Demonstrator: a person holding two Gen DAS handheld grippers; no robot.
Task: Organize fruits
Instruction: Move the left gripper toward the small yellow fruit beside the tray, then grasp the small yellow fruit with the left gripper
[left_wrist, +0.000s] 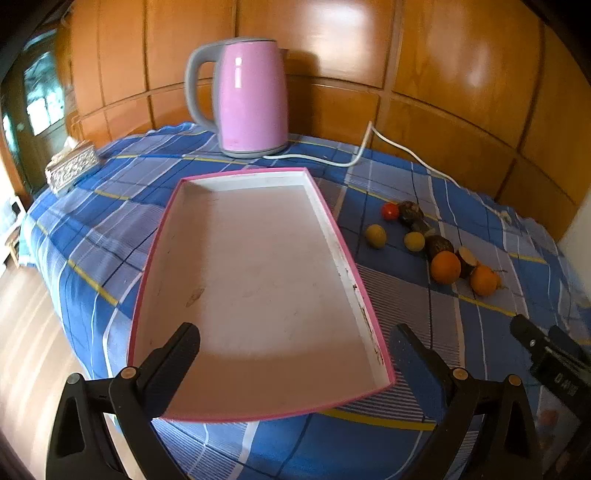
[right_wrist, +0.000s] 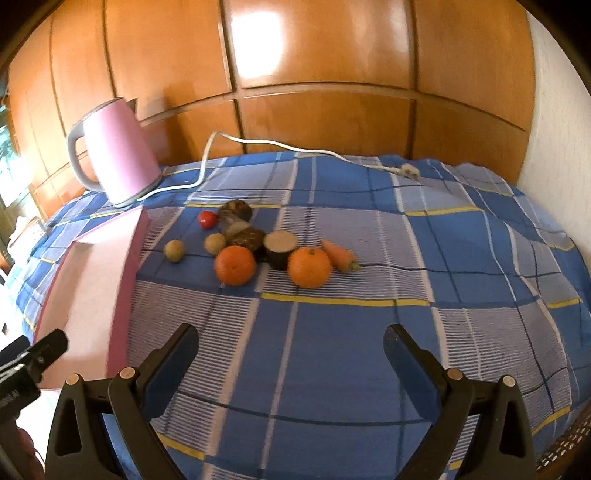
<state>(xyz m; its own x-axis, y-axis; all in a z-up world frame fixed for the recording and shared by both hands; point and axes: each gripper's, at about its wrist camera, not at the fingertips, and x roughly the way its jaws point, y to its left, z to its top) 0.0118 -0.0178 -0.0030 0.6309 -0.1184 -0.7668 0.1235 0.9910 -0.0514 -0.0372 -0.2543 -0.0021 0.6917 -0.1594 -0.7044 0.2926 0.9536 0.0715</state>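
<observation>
Landmark: the pink-rimmed tray (left_wrist: 258, 280), empty, lying on the checked blue cloth (right_wrist: 369, 332) that covers the desk.
Left hand-held gripper (left_wrist: 295, 354): spread wide, holding nothing; poised over the tray's near end, its left finger inside the rim line and its right finger just outside the right wall. Whether it touches the tray I cannot tell.
Right hand-held gripper (right_wrist: 290, 354): spread wide, holding nothing; over bare cloth to the right of the tray, well short of the fruit.
Fruit: a loose cluster right of the tray, well apart from it.
Oranges: near orange (right_wrist: 235, 265) and second orange (right_wrist: 309, 267), closest to the grippers.
Small yellow fruits: two (right_wrist: 174, 250) (right_wrist: 215, 243), nearest the tray.
Red fruit (right_wrist: 207, 219): small, at the cluster's far end.
Dark brown pieces (right_wrist: 240, 223): several lumps with pale cut faces; what they are is hard to make out.
Carrot (right_wrist: 338, 255): touching the second orange; hidden behind it in the left wrist view.
Kettle (left_wrist: 251, 96): pink, beyond the tray's far end, its white cord (right_wrist: 280, 147) trailing right.
Patterned box (left_wrist: 72, 168): far left of the tray, contents unclear.
Blur: the right wrist view is smeared; the tray is cut off at its left edge.
</observation>
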